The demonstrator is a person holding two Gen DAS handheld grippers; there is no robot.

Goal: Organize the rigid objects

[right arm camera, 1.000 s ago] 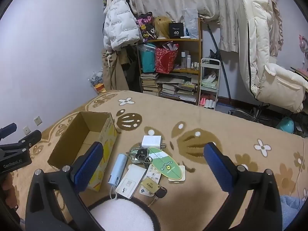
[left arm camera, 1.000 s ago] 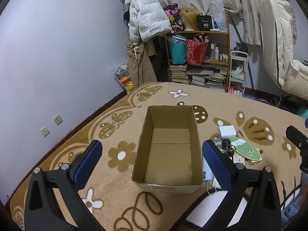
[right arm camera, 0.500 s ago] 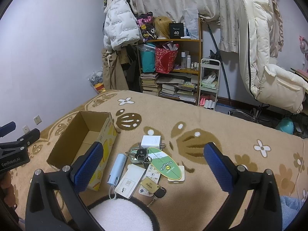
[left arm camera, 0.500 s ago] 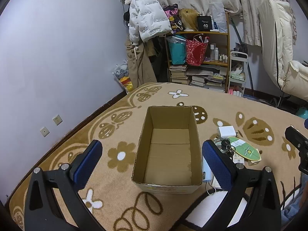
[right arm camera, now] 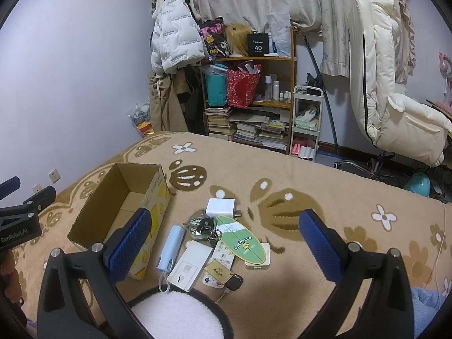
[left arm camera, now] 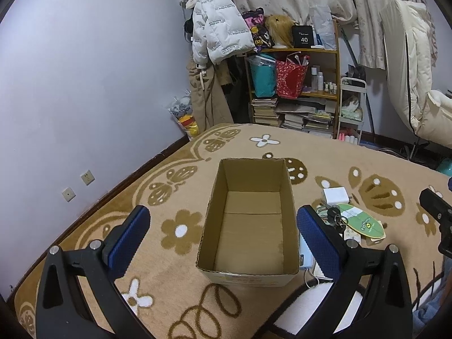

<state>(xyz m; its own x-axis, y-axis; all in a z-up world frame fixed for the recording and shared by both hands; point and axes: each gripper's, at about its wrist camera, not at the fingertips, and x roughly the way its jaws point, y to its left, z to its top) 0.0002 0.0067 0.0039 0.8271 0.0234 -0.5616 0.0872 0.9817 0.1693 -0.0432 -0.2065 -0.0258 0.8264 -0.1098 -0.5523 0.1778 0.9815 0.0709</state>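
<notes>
On the patterned tan carpet point(right arm camera: 282, 169) sits an open cardboard box point(left arm camera: 248, 217), nothing visible inside, flaps up. Left gripper point(left arm camera: 223, 234) hovers above box, jaws spread wide, nothing held; blue pads flank the box in the left wrist view. Right gripper point(right arm camera: 223, 237) also wide apart, nothing held, hovering over a pile of small items just right of the box.

Pile, relative to box: pale blue power bank point(right arm camera: 171, 247) nearest, lying parallel to the box's long side. White flat card-like device point(right arm camera: 189, 265) beside it. White charger plug point(right arm camera: 221, 206) at the far end of pile. Key bunch point(right arm camera: 206, 226) next to a green oval tag point(right arm camera: 243, 241) printed "Pochacco", which overlaps a white remote point(right arm camera: 221, 257) and a small white square box point(right arm camera: 258, 255). Car key with gold "AIMA" tag point(right arm camera: 223, 272) at the near end. All items lie on carpet outside the box.

Bookshelf point(right arm camera: 254, 96) and white chair point(right arm camera: 389, 104) stand well behind the box.
</notes>
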